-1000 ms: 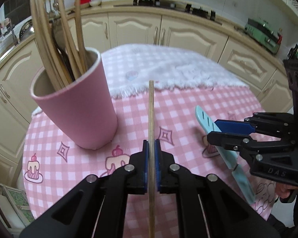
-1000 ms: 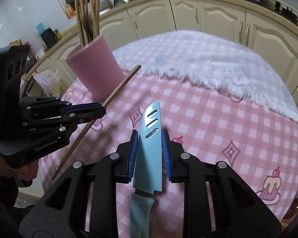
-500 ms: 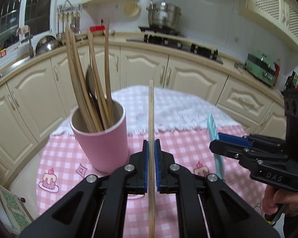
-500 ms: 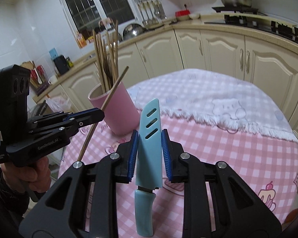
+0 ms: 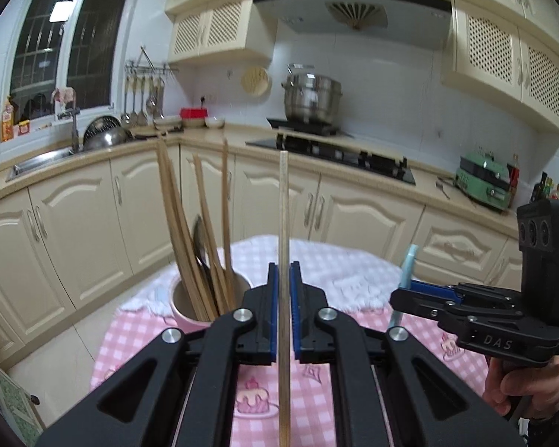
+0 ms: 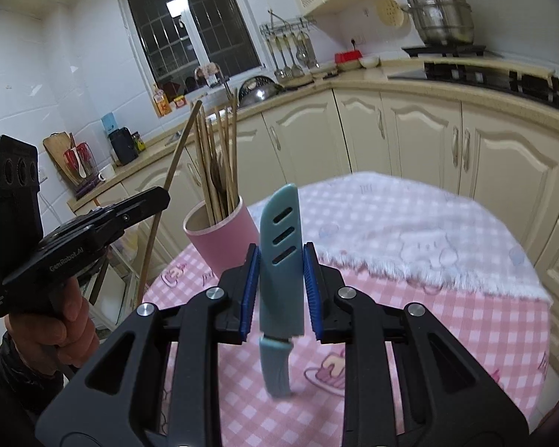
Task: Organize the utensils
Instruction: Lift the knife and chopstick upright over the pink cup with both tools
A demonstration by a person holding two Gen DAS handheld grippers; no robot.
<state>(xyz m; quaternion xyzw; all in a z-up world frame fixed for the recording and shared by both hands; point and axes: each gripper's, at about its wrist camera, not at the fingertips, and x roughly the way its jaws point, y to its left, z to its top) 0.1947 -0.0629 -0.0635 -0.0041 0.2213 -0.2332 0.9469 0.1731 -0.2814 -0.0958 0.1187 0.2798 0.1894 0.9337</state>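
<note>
Ahead of the left fingers [image 5: 264, 309] and a little to their left, the pink cup [image 5: 184, 307] stands on the table [image 5: 138, 335], its mouth crowded with upright wooden sticks [image 5: 175, 231] leaning leftward; only the cup's right side shows a gap. Right of these fingers the right gripper [image 5: 400, 298] blocks the way. Beyond the right fingers [image 6: 309, 279], the white towel [image 6: 410, 231] lies flat, with open air above it.

1. Both grippers, left gripper [image 5: 284, 320] and right gripper [image 6: 281, 298], are matte black with blue ribbed pads [image 6: 250, 294] and silver screws.
2. White lettering marks their sides: "GenRobot.AI" on the left, "DAS" on the right.
3. Bare-skinned hands [image 6: 54, 329] grip the handles; dark sleeves cover the wrists.
</note>
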